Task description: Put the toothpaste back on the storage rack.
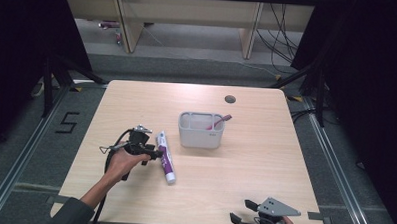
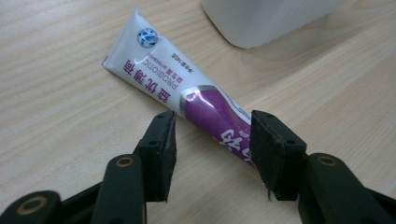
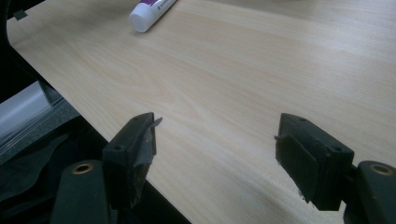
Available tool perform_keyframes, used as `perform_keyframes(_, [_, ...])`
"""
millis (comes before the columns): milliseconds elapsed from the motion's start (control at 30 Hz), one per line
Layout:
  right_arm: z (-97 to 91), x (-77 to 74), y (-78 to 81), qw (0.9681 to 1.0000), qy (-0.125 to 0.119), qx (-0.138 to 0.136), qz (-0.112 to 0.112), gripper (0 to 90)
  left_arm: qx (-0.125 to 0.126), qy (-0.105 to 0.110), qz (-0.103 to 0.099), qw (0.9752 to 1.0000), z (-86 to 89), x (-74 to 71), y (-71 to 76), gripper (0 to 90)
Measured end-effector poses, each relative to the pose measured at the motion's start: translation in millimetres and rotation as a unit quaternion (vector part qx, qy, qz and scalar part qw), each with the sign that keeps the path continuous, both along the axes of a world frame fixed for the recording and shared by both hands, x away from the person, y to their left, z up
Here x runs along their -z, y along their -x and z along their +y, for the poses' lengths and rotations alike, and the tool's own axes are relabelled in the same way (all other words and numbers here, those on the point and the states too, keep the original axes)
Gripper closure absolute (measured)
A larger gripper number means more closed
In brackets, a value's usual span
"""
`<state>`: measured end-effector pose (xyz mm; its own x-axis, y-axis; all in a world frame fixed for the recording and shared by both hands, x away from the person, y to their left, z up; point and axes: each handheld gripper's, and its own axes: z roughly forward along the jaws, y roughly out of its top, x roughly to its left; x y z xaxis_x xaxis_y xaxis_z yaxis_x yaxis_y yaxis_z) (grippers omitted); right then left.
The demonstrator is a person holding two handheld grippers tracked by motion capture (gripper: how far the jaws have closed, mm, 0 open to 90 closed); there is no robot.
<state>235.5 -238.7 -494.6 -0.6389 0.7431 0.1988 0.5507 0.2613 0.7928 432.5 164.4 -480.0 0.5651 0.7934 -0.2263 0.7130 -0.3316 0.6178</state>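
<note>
**Now the tube sat between your open left jaws**

Your left gripper (image 2: 212, 140) straddled the toothpaste tube (image 2: 187, 95), pads apart and not pressing. It lay flat on the table (image 1: 244, 173), its long axis crossing the jaw line, crimped end away from you, cap toward you. The white caddy (image 1: 201, 129) stood just beyond. Your right gripper (image 3: 217, 140) hung open, well apart.

tabletop (image 1: 244, 163): pale wood-grain laminate, smooth, matt with a soft sheen
toothpaste tube (image 2: 187, 100): glossy plastic, white and purple, shiny highlights; cap (image 3: 140, 21) smooth white plastic
caddy (image 1: 200, 134): light grey plastic, smooth, matt
left claw (image 2: 212, 140): matt black plastic, brass-coloured inserts, dull rubbery pads
right claw (image 3: 217, 149): same matt black plastic, pads frayed at the edges
</note>
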Motion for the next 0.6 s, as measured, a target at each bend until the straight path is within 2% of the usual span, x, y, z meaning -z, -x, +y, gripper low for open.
perform_keyframes(33, [-0.2,-0.1,0.1,1.0,0.003,0.002,-0.003,29.5,0.001,0.003,0.01,0.9999,-1.1,-0.9,-0.7,48.9])
perform_keyframes(100, [-0.3,-0.8,0.3,1.0,0.005,0.004,-0.002,29.5,0.0,-0.006,0.015,0.9999,-4.3,-3.5,-1.3,47.6])
perform_keyframes(200, [0.2,0.1,0.1,1.0,0.005,0.004,-0.004,29.5,-0.001,-0.007,0.038,0.9993,-8.1,-5.4,-3.6,46.0])
perform_keyframes(233, [0.2,0.1,0.1,1.0,0.005,0.004,-0.005,29.5,0.0,-0.016,0.043,0.999,-8.9,-5.7,-4.8,45.4])
perform_keyframes(300, [1.6,-0.9,2.1,0.9999,-0.004,0.011,0.01,29.5,0.003,-0.029,0.051,0.9983,-10.1,-6.5,-6.8,44.4])
perform_keyframes(333, [0.3,-0.4,0.5,1.0,0.004,0.003,-0.006,29.5,-0.002,-0.032,0.054,0.998,-11.2,-6.9,-7.7,43.6])
perform_keyframes(400, [1.1,-0.5,1.1,1.0,0.001,0.003,0.0,29.5,-0.002,-0.031,0.063,0.9975,-12.4,-7.9,-9.6,42.8])
perform_keyframes(433, [2.0,0.7,0.5,0.9999,-0.009,-0.001,0.005,29.5,-0.001,-0.035,0.07,0.9969,-13.2,-8.4,-10.3,41.9])
perform_keyframes(467, [1.1,-0.1,0.1,1.0,0.005,-0.001,-0.007,29.5,-0.006,-0.032,0.07,0.9971,-15.2,-8.5,-10.5,41.3])
perform_keyframes(500, [1.6,0.1,0.4,1.0,0.001,-0.001,-0.004,29.5,0.0,-0.04,0.07,0.9968,-16.8,-9.4,-11.6,41.0])
perform_keyframes(533, [2.6,-0.8,2.4,0.9999,-0.003,0.005,0.01,29.5,-0.002,-0.042,0.071,0.9966,-18.6,-9.8,-11.9,40.5])
perform_keyframes(567, [1.1,-0.3,0.3,1.0,0.005,-0.002,-0.007,29.5,-0.001,-0.043,0.073,0.9964,-21.6,-10.2,-12.5,40.2])
perform_keyframes(600, [2.0,-0.2,0.9,1.0,-0.003,0.001,0.001,29.5,-0.003,-0.044,0.076,0.9961,-24.4,-10.2,-12.8,39.8])
